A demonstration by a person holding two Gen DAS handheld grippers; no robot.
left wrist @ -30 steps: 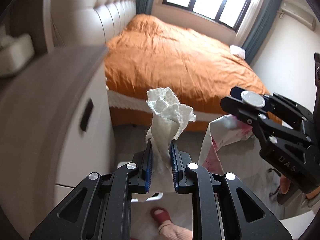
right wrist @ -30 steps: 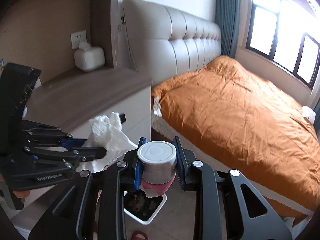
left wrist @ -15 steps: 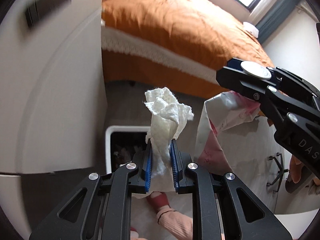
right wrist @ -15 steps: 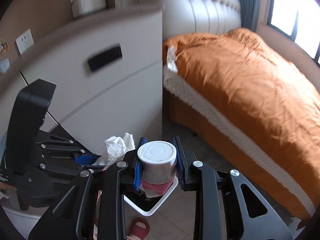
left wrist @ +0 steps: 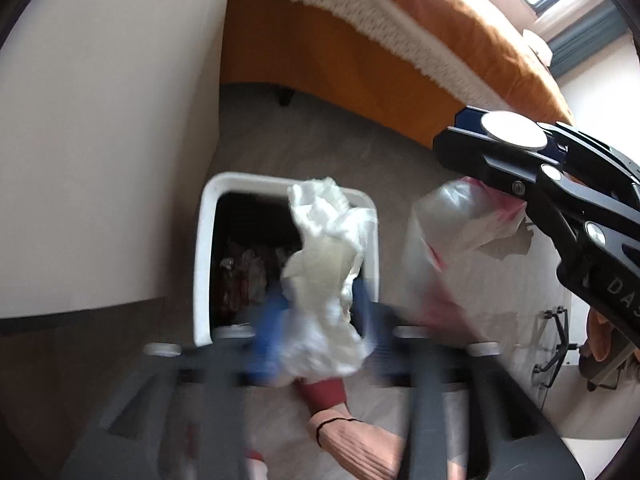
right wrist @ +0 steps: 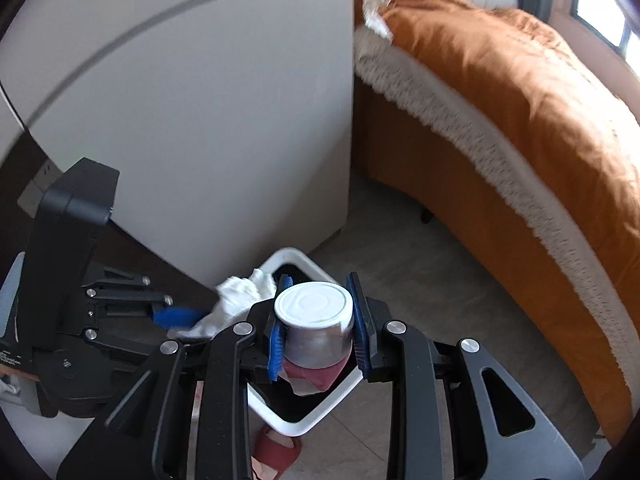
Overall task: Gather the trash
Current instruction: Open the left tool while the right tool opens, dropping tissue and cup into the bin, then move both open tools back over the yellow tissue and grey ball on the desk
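A white trash bin (left wrist: 206,248) with dark litter inside stands on the floor beside the nightstand; it also shows in the right wrist view (right wrist: 304,420). My left gripper (left wrist: 316,320) is blurred, its blue pads spread apart around a crumpled white paper towel (left wrist: 328,276) over the bin's near edge. In the right wrist view the towel (right wrist: 236,304) hangs at the left gripper's (right wrist: 180,320) blue pads. My right gripper (right wrist: 318,324) is shut on a metal can (right wrist: 316,324) with a pink-and-clear plastic wrapper (left wrist: 452,240) hanging below, above the bin.
The white nightstand (right wrist: 200,120) rises just left of the bin. The bed with an orange cover (right wrist: 520,100) and white fringe runs along the right. A foot in a red slipper (right wrist: 276,448) stands on the grey floor near the bin.
Both grippers have dropped and tilted down toward the bin. The left gripper's pads have spread apart and the paper towel sits looser between them. The right gripper still holds the can.
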